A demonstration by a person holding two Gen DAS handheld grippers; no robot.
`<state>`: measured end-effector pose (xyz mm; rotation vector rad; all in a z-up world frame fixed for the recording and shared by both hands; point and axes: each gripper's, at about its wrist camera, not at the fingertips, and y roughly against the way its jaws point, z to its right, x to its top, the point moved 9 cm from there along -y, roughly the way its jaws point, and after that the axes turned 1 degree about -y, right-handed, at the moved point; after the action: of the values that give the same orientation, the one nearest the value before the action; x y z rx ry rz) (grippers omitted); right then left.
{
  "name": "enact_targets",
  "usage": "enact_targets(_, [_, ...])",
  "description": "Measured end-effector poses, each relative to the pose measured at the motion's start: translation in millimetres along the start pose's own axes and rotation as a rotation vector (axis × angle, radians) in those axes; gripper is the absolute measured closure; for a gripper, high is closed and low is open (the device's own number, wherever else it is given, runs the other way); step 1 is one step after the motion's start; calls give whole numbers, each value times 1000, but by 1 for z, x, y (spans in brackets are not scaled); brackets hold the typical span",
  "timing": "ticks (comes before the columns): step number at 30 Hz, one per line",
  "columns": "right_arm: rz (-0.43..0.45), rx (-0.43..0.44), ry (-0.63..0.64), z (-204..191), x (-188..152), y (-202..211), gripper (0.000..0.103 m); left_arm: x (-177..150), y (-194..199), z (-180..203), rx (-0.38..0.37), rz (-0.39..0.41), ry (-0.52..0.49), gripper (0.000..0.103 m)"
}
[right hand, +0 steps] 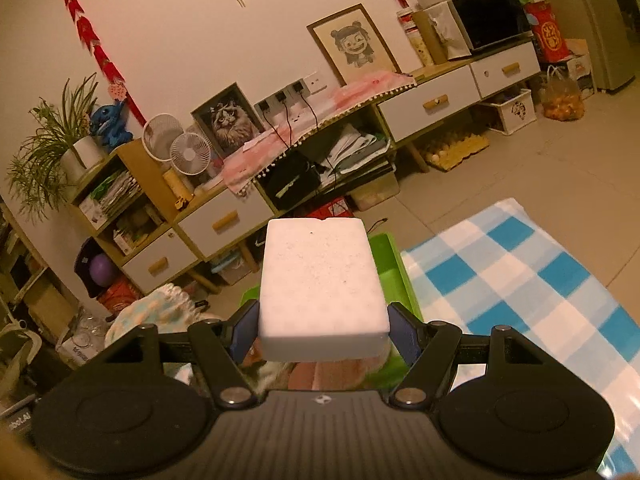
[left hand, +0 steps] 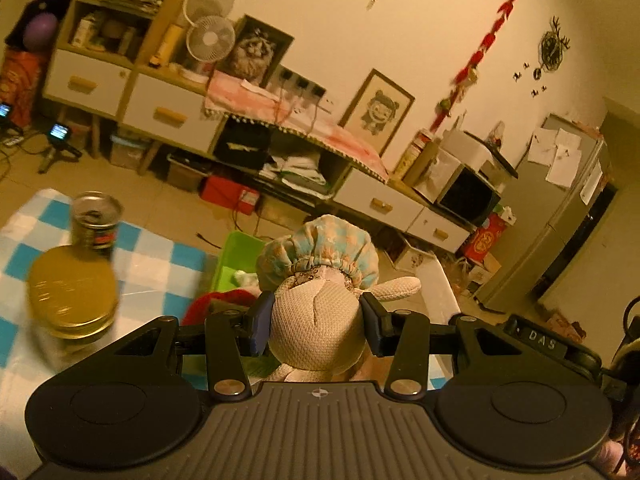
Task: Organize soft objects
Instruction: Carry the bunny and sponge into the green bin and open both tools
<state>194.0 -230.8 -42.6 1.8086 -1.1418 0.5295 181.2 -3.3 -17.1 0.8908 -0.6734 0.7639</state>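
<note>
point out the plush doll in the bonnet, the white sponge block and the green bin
beige plush doll in a floral bonnet (left hand: 316,320): left wrist view, on its knit head
white rectangular sponge block (right hand: 320,276): right wrist view, top face
green plastic bin (right hand: 390,268): right wrist view, right wall

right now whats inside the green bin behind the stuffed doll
In the green bin, a small pale soft item shows. The stuffed doll, clamped in the left gripper, covers the rest.

Cream wall (right hand: 248,48), tiled floor (right hand: 500,176), long low sideboard (right hand: 432,100), warm dim light.
</note>
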Motion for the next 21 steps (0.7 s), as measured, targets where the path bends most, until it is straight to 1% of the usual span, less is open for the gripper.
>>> enact_targets(3, [-3,-7,10,-1,7,-20,67,-1,-29,4,11,-12,-37,56])
enact_targets(7, [1,-31,42,-2,13,-43,67,-3,-59,8,33,34,-126,56])
enact_targets(10, [-15,-39,58,-1,14,-60,66,-11,-77,9,43,37,-165,55])
enact_targets(12, [-37,-48,59,3,11,-71,66,-19,-89,5,67,12,-164,55])
enact_targets(15, [-70,-77,48,13,2,-85,66,-27,-100,0,75,-15,-150,54])
enact_targets(17, [-77,-82,22,19,-3,-90,66,-31,-103,-1,90,-24,-162,54])
enact_targets(21, [-94,-72,-39,26,-6,-93,66,-33,-103,0,95,-23,-167,53])
